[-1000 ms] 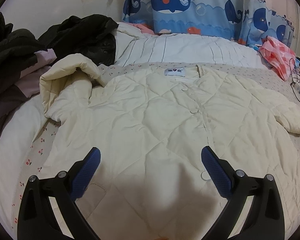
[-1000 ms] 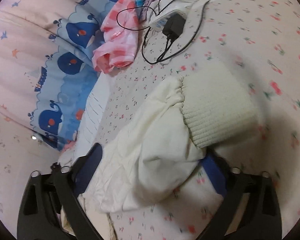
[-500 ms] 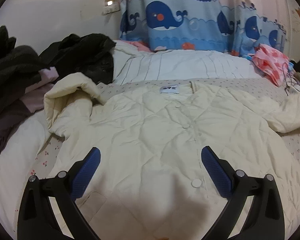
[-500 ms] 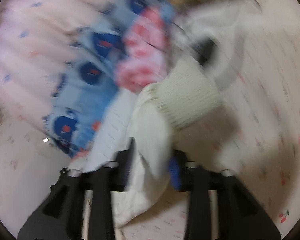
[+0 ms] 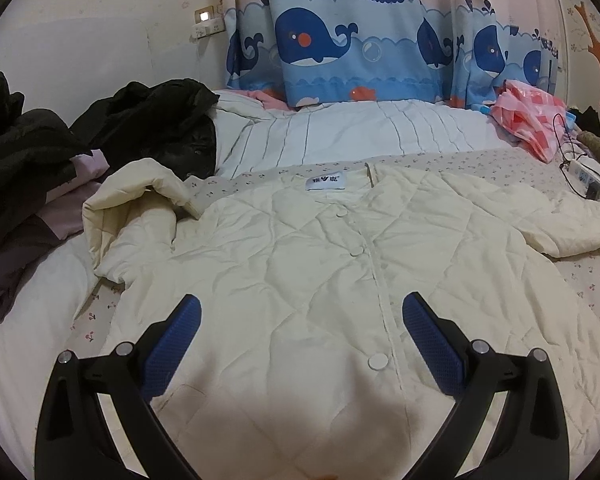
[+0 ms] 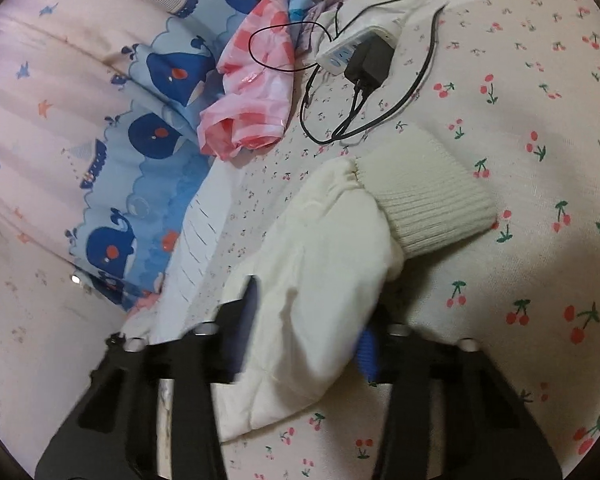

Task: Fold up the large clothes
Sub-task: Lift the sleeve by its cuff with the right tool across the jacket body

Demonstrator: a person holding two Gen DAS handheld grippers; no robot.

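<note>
Bedroom w/ a whale-print curtain [image 5: 340, 48] along the far wall and a bed [image 5: 592, 280] covered by a cherry-print sheet. A cream quilted jacket [image 5: 300, 264] lies spread front-up across the bed, buttoned, collar label toward the curtain. Its one sleeve [image 5: 140, 200] on the left of the left wrist view is bent up and folded over on itself near a pile of dark clothes [image 5: 100, 132]. The other sleeve [image 6: 320, 280] stretches out to the right side, ending in a ribbed knit cuff [image 6: 428, 196] lying on the sheet.

Left tongs [image 5: 302, 312] hover over the lower front of the jacket, jaws spread wide, nothing between the blue pads [image 5: 172, 348]; no contact w/ the fabric that can be seen.

Right tongs [image 6: 312, 340] sit at the right sleeve, just behind the cuff. Jaws have just been closing, and the sleeve fabric is bunched between them, pads pressed against it on both sides, so they grip the sleeve. The lower part of that view is a bit motion-blurred, so exact pad contact is soft.

Beyond the cuff: a white power strip [image 6: 356, 48] w/ a black adapter [image 6: 370, 62] plugged in, black cords looping over the sheet, and a pink-and-white plastic bag [image 6: 256, 92] beside the curtain. A striped white quilt [image 5: 360, 136] lies btw the jacket's collar and the curtain.
</note>
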